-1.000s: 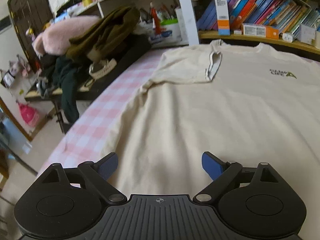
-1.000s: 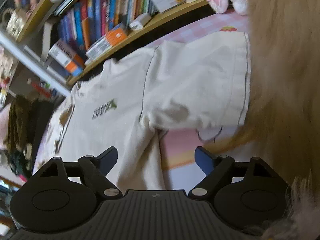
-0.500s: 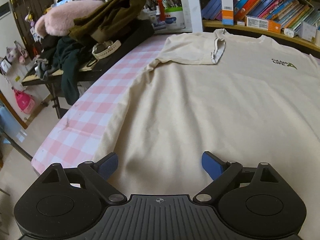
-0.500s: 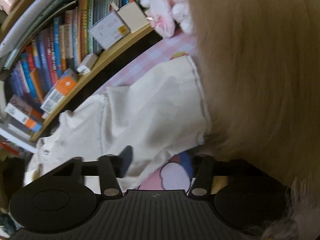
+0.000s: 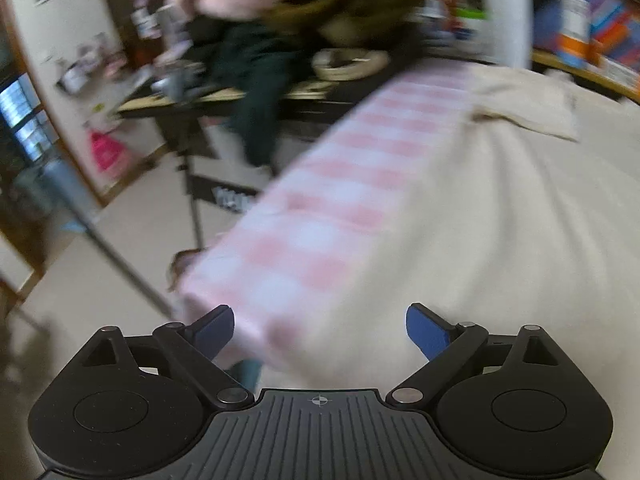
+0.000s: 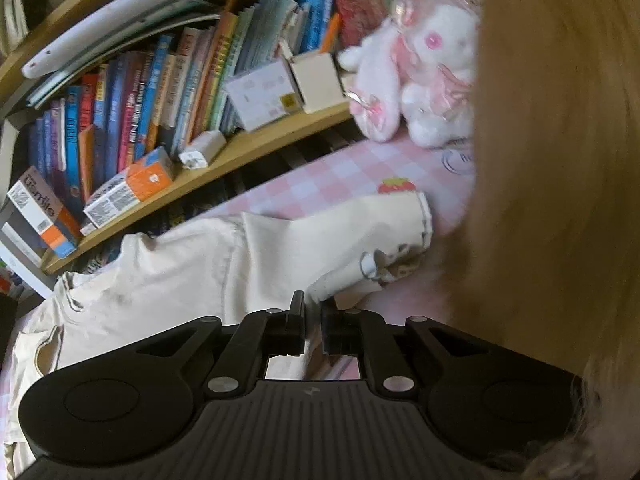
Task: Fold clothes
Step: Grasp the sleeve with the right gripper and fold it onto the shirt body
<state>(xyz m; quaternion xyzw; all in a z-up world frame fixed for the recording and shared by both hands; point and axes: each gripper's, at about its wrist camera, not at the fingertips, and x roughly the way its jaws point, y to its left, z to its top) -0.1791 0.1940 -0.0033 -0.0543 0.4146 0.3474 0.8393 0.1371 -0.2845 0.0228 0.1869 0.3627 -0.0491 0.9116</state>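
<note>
A cream T-shirt (image 5: 500,208) lies spread on the pink-and-white checked cloth (image 5: 320,216). The left wrist view is blurred by motion. My left gripper (image 5: 320,330) stands open over the shirt's lower left hem, near the cloth's front corner, with nothing between its blue pads. In the right wrist view the same cream T-shirt (image 6: 192,272) shows its right sleeve (image 6: 360,228). My right gripper (image 6: 313,314) is shut on the sleeve's lower edge, and the fabric is pulled up toward the fingers.
A bookshelf (image 6: 168,92) with several books and boxes runs along the far edge. A pink-and-white plush toy (image 6: 424,68) sits at its right end. Blond fur or hair (image 6: 560,200) fills the right side. A side table piled with clothes (image 5: 304,12) stands left, floor (image 5: 120,264) below.
My right gripper has shut on the sleeve edge and lifted it. My left gripper, still open, has swung left toward the shirt's lower left corner.
</note>
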